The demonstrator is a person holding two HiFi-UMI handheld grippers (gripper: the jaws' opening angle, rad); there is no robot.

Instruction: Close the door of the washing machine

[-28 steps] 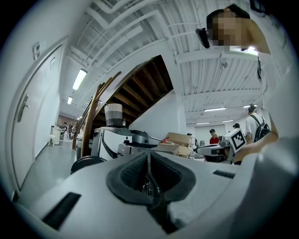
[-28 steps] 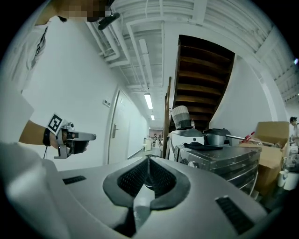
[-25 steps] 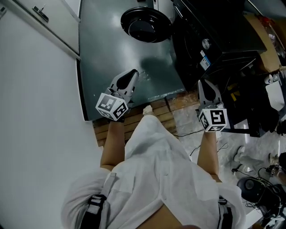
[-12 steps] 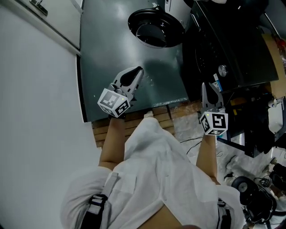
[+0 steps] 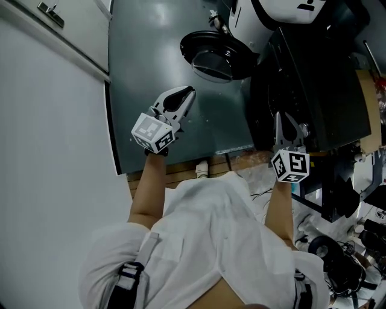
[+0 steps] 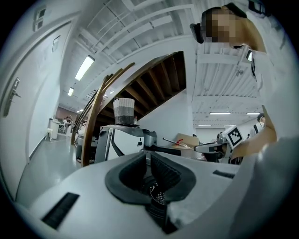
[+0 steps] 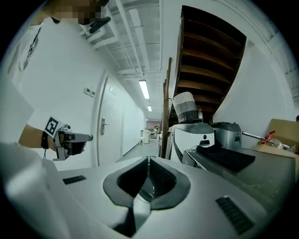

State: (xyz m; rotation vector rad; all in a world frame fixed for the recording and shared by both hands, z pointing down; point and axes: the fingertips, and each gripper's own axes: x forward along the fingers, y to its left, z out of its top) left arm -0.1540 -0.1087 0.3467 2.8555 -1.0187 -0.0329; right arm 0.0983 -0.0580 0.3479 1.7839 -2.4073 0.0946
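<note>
Both pairs of my jaws were pressed together on nothing, left gripper (image 5: 189, 92) and right gripper (image 5: 278, 116) alike. At twelve o'clock stood the washing machine (image 5: 265, 18), its round dark door (image 5: 211, 57) swung open at one o'clock from my left gripper.

White short-sleeved shirt (image 5: 211, 241), loose, creased. Black harness straps (image 5: 125, 279), pale buckles, at both shoulders. Hand-held tools: left gripper (image 5: 186, 93), right gripper (image 5: 281, 119), pale grey shells, black ribbed jaw pads. Marker cube (image 5: 152, 133) on each, black-and-white squares.
</note>
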